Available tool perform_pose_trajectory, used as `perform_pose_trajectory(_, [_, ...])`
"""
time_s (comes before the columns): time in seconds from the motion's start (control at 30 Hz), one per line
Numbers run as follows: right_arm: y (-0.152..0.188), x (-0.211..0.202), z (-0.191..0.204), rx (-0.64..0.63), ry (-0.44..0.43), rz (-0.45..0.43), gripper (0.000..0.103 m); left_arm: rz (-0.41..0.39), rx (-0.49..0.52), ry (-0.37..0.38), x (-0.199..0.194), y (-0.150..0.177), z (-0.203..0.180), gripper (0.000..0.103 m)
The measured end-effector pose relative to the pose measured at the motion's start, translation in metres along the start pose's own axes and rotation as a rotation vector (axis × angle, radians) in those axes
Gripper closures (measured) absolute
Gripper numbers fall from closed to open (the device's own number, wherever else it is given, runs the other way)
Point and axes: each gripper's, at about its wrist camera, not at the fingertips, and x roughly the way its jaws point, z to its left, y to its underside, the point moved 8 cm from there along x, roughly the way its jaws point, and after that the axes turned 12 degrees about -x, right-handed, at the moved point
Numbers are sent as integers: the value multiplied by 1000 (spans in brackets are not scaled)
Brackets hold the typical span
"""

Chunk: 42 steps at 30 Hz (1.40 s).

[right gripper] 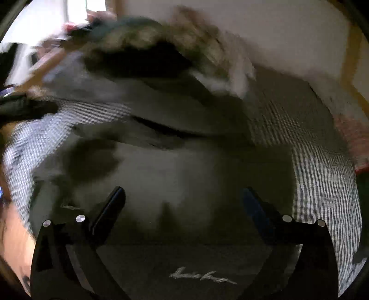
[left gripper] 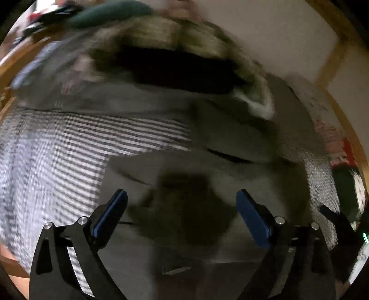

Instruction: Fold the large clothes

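A large olive-grey coat [left gripper: 230,129] with a fur-trimmed hood [left gripper: 161,39] lies spread on a checked bedcover [left gripper: 57,147]. My left gripper [left gripper: 181,203] hangs above the coat's lower part, jaws wide apart, nothing between its blue pads [left gripper: 251,214]. In the right wrist view the same coat [right gripper: 184,175] fills the middle, its fur hood [right gripper: 184,34] at the top and a pale script logo [right gripper: 203,277] near the bottom. My right gripper [right gripper: 183,200] is open over the coat with nothing held. Both views are blurred.
The checked bedcover [right gripper: 322,184] shows on both sides of the coat. A white wall with wooden trim [left gripper: 334,57] rises behind. Dark and teal clothes [left gripper: 103,13] are piled at the far left. Red and green items [left gripper: 346,161] sit at the right edge.
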Motion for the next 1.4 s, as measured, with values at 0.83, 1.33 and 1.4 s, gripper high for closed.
perform_pose_trajectory(0.83, [85, 75, -17, 219, -58, 365, 2, 199, 131, -321, 117, 83, 8, 5])
perform_pose_trajectory(1.33, [91, 37, -42, 174, -50, 342, 3, 248, 190, -217, 107, 84, 23, 5])
perform_pose_trajectory(1.4, [109, 47, -47, 183, -62, 381, 3, 246, 193, -224, 110, 84, 22, 5])
